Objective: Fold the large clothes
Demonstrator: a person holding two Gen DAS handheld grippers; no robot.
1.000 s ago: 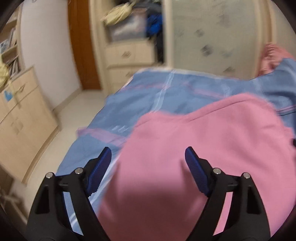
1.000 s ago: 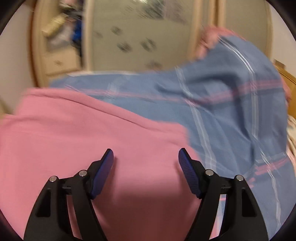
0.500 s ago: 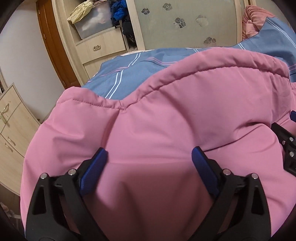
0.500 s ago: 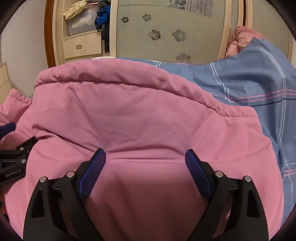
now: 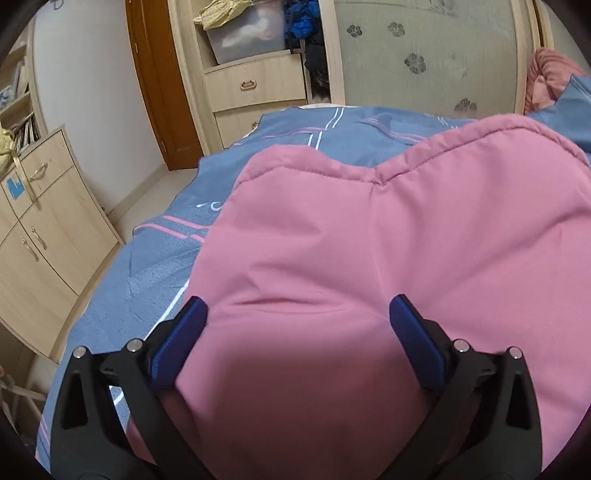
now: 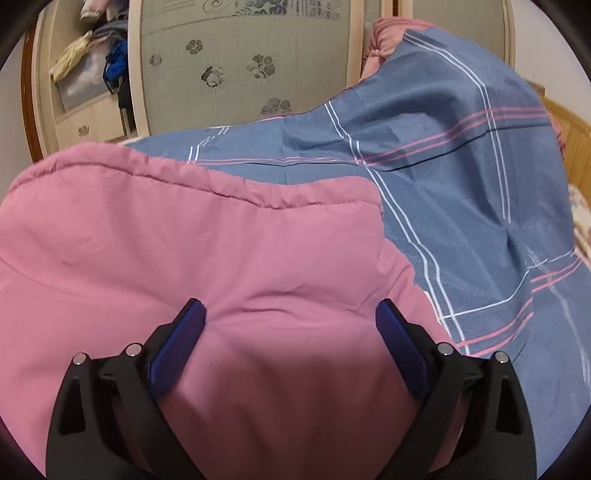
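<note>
Clothing here is one single piece: a pink padded garment [image 5: 388,258] that is lying on the bed, on top of one blue checked bedcover [image 5: 155,266] with white and pink stripes. One stitched edge of the garment is running across its far side in both views, and the fabric is puffing up softly between the fingers of each tool.

Two grippers are showing, one in each view. The left gripper [image 5: 298,308] is standing with its jaws spread wide, and its two blue pads [image 5: 179,345] are sitting on either side of a bulge of pink fabric; whether they are touching it I cannot tell. The right gripper [image 6: 291,310] is standing spread wide in the same way, its two blue pads [image 6: 400,349] flanking the cloth near the garment's right side, just beside the bare bedcover [image 6: 443,184].

Behind the bed, one wardrobe [image 5: 424,55] with a frosted flowered door is standing. Beside it, two drawers [image 5: 255,85] are sitting under one clear storage box [image 5: 247,33]. At the left, one low wooden cabinet [image 5: 40,236] is standing against the wall.
</note>
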